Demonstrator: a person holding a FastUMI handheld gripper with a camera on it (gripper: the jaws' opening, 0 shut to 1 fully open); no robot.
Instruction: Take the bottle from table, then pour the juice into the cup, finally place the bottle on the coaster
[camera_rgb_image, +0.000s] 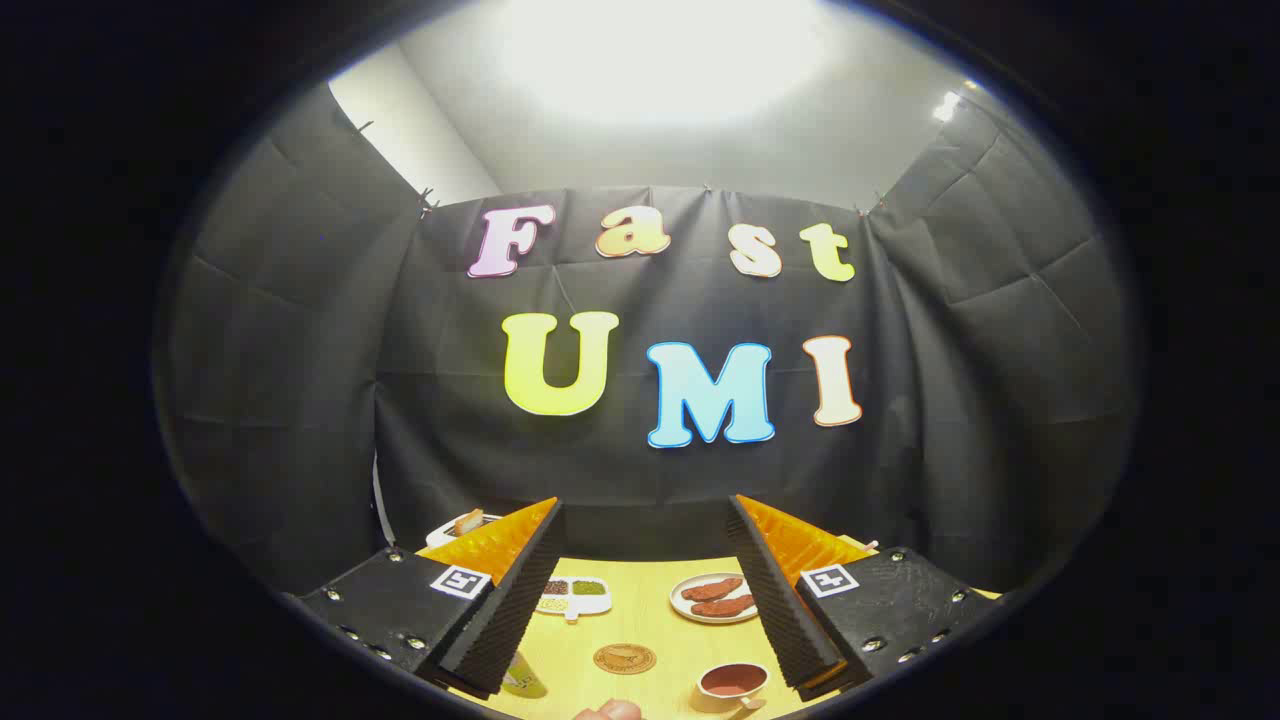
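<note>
My gripper (645, 520) is held high above the yellow table (650, 620), open, with nothing between its fingers. Far below, between the fingers, lies a round brown coaster (624, 658). To its right stands a pale cup (731, 685) with dark reddish contents, close to the right finger. By the left finger, a greenish bottle (522, 680) peeks out, mostly hidden by that finger. A fingertip of a person's hand (607, 710) shows at the table's near edge.
Beyond the coaster sit a white divided dish (572, 594) with small portions and a white plate (714, 598) with brown food pieces. Behind the left finger, a white object (462, 525) with something toast-like stands. The black booth cloth closes in the back and sides.
</note>
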